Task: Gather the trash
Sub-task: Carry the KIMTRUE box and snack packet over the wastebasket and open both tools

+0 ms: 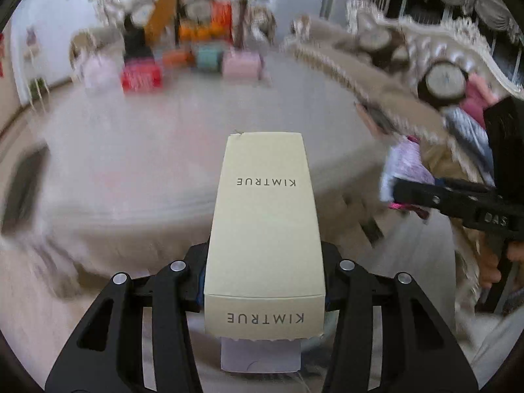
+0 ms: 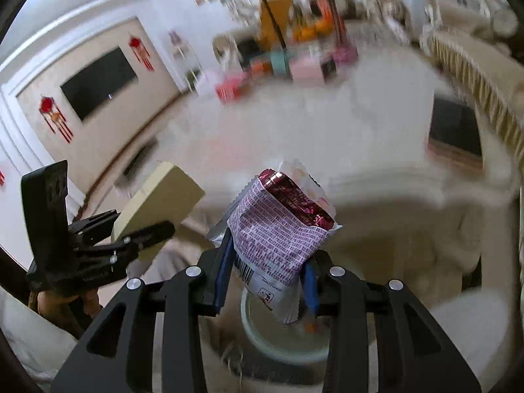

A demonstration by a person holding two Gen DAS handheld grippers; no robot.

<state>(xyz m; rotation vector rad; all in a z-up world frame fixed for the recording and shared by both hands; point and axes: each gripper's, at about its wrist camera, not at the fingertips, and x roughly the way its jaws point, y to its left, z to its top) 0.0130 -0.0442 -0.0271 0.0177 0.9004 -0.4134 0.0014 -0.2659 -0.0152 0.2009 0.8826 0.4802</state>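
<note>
Left gripper (image 1: 264, 298) clamps cream carton (image 1: 264, 216). Right gripper (image 2: 267, 278) grips purple foil wrapper (image 2: 278, 229) above pale round bin (image 2: 262, 337); bin contents unclear.

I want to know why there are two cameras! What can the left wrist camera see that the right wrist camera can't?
Only the left wrist view shows the word KIMTRUE on the cream box and the white paper flap hanging under it.

Only the right wrist view shows the dark screen on the wall, the red ornaments beside it, and a pale round bin below the wrapper.

Both show the left gripper clamping the box, the right gripper clamping the purple snack wrapper, and the blurred colourful boxes across the room.
</note>
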